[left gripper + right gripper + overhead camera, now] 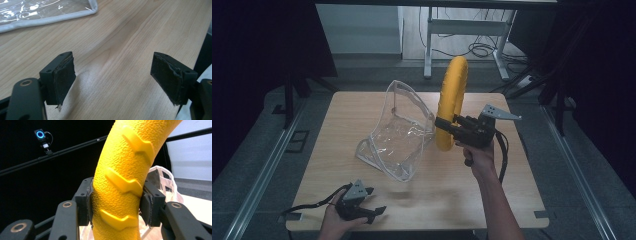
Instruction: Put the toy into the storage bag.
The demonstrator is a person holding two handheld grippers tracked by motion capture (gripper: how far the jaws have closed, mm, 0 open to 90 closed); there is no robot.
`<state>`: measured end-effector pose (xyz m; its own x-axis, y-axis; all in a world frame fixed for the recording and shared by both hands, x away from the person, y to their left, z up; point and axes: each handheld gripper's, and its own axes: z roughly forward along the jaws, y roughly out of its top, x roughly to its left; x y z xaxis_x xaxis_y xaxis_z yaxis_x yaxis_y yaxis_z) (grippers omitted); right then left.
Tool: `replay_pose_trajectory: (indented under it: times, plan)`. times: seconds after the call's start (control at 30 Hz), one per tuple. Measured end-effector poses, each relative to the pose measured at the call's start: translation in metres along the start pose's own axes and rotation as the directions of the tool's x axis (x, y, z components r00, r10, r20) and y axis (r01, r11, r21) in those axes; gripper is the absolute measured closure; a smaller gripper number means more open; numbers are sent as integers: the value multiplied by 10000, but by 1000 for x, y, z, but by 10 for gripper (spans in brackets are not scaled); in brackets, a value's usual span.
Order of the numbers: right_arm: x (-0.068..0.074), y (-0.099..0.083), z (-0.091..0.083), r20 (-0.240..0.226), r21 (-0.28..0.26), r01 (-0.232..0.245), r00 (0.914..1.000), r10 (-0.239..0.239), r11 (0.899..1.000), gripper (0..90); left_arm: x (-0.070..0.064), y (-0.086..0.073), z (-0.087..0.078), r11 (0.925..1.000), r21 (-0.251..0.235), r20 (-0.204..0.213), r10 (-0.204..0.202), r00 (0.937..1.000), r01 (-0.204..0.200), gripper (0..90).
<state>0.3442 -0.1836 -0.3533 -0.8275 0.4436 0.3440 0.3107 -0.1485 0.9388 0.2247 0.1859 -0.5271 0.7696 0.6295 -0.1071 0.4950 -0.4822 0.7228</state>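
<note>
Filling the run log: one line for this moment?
right tongs: shut on yellow ring, lifted | left tongs: open, empty | clear bag: on table

You held a yellow ring (120, 192) of pebbled, matt plastic with smooth raised chevrons. The right tongs (116, 206) wore frayed black pads (146, 207) on matt black plastic with brass-looking rivets. The pouch (399, 132) at frame centre was clear glossy film edged in pale cloth. The surface (120, 45) looked like light, smooth wood grain.

Dim overhead light, dark surroundings (slight blur up close).
</note>
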Motion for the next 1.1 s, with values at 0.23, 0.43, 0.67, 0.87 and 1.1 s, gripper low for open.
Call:
replay_pose_trajectory:
  times: [0.23, 0.43, 0.67, 0.87, 1.1]
  plan:
    - [6, 5, 4, -109, -102, 130, 9999, -131, 9999, 511, 0, 0, -1, 10000, -62, -40, 6, 10000, -6, 196]
    - [14, 13, 7, -248, -180, 258, 9993, -263, 9995, 511, 0, 0, -1, 10000, -57, -43, 7, 10000, -7, 196]
    - [22, 19, 11, -265, -488, 376, 9989, -389, 9981, 511, 0, 0, -2, 10000, -59, -48, 28, 10000, -28, 196]
    - [30, 28, 11, -330, -674, 580, 9976, -603, 9960, 511, 0, 0, -1, 10000, -25, -29, 35, 10000, -35, 196]
    - [40, 36, 14, -551, -830, 741, 9954, -789, 9938, 510, 0, 0, -1, 10000, -31, 1, 6, 10000, -6, 196]
